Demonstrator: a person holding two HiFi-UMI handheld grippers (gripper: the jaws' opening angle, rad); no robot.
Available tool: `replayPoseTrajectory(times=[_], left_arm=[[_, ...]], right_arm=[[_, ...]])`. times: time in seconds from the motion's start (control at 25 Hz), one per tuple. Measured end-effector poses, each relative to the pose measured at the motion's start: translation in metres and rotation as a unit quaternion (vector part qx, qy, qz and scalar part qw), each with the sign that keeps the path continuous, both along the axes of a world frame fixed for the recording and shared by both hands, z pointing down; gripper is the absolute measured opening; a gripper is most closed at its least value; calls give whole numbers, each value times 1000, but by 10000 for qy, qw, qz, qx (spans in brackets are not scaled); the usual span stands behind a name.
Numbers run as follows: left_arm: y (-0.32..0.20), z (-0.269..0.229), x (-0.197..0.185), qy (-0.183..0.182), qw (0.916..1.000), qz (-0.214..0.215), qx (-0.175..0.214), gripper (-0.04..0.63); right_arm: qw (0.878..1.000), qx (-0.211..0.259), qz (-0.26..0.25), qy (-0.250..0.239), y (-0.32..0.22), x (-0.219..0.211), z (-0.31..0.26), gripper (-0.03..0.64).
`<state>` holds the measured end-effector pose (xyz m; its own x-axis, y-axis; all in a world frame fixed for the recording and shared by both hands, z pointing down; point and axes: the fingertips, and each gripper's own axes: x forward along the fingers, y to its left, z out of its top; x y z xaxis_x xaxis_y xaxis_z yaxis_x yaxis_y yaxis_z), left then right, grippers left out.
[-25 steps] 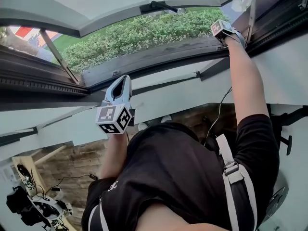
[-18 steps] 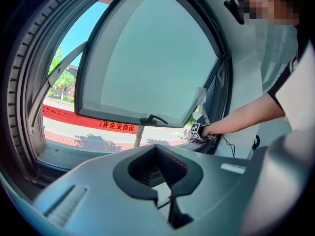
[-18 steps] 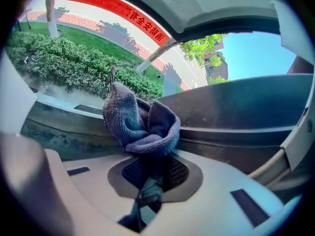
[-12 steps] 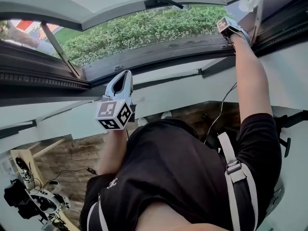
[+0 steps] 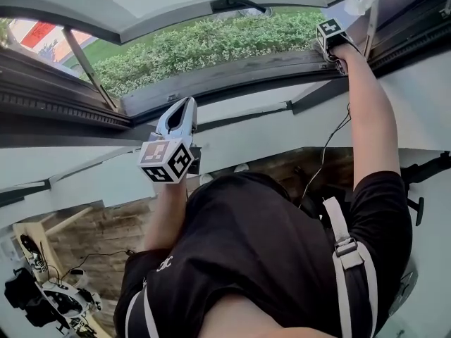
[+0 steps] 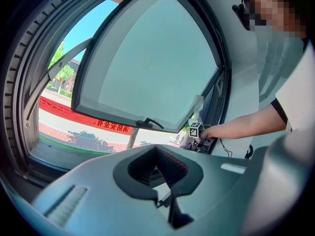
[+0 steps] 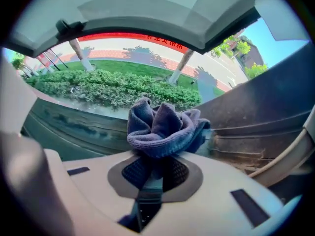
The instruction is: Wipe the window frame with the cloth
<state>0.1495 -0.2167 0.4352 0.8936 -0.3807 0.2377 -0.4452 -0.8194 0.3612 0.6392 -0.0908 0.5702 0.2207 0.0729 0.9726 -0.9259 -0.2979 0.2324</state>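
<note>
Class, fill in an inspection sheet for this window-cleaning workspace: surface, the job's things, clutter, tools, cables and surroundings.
Surface: window frame, dark, with dirt-like marks in its right-hand channel.
Job's things: blue-grey cloth, bunched, near the frame's corner; contact cannot be told.
Clutter: dark equipment on the wooden floor below.
Tools: right tool shut on the cloth; left tool shut, nothing in it, held away from the frame.
Cables: thin black cable hanging beside the right arm.
Surroundings: open sash; green hedge outside; red banner beyond.
</note>
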Motion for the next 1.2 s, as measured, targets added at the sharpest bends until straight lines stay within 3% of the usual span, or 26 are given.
replayPoseTrajectory(times=[0.32, 0.44, 0.6, 0.68, 0.8, 0.92, 1.08, 1.2], left_arm=[[11, -13, 4, 76, 9994, 269, 219, 9], [13, -18, 2, 94, 9989, 352, 288, 9], [16, -29, 3, 126, 9979, 457, 438, 9], [18, -36, 5, 131, 9971, 507, 559, 9], [16, -49, 9, 158, 9953, 547, 789, 9], [11, -62, 9, 214, 9936, 524, 973, 9], [6, -79, 5, 396, 9925, 437, 1067, 9], [4, -92, -5, 508, 9905, 353, 1227, 9]], right_arm=[[9931, 943, -384, -581, -32, -65, -11, 43], [9844, 1539, -500, -689, -47, -88, -28, 43], [9617, 2549, -965, -286, -72, -116, -72, 43], [9409, 3183, -1154, 34, -82, -130, -107, 43], [8987, 4158, -1269, 583, -90, -155, -174, 43], [8475, 5016, -1293, 1160, -94, -189, -237, 43], [7679, 6007, -1251, 1839, -87, -244, -292, 43], [7260, 6454, -1143, 2082, -69, -291, -303, 43]])
